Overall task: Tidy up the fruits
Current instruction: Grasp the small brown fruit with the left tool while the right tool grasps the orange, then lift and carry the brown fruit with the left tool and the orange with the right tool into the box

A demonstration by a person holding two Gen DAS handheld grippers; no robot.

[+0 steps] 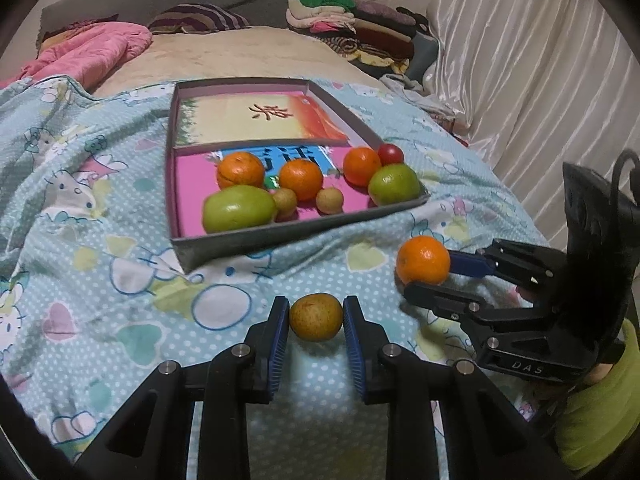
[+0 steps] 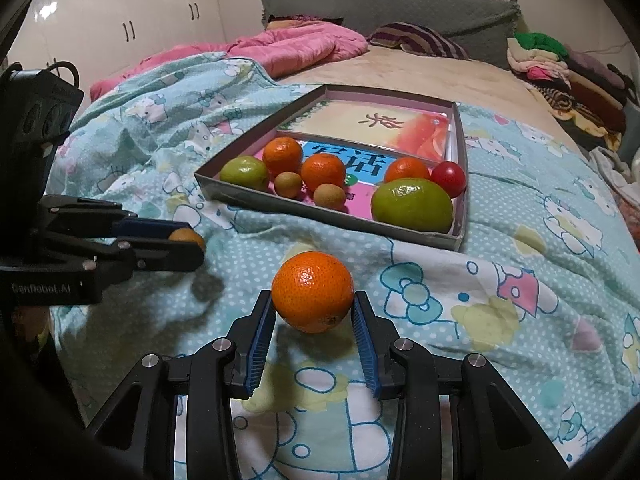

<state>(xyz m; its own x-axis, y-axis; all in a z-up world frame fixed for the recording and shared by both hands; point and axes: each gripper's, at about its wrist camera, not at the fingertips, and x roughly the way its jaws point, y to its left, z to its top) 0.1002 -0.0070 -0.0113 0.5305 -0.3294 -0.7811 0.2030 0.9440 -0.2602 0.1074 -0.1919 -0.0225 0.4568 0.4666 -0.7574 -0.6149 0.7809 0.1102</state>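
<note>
Bedroom, bed [image 1: 248, 52] under blue cartoon quilt [image 1: 100, 200]; shallow box tray [image 1: 240, 240] lies on quilt as collection spot, near half already filled with oranges, green fruits, small brown ones, one tomato.

Left wrist view: left gripper [image 1: 316, 318] nearly closed, pads pinching small brown fruit [image 1: 316, 317], lifted just off quilt, near side of tray.

Right wrist view: right gripper [image 2: 314, 304] part open, pads clamping orange [image 2: 313, 291], held above quilt, tray beyond; likely next delivery.
</note>
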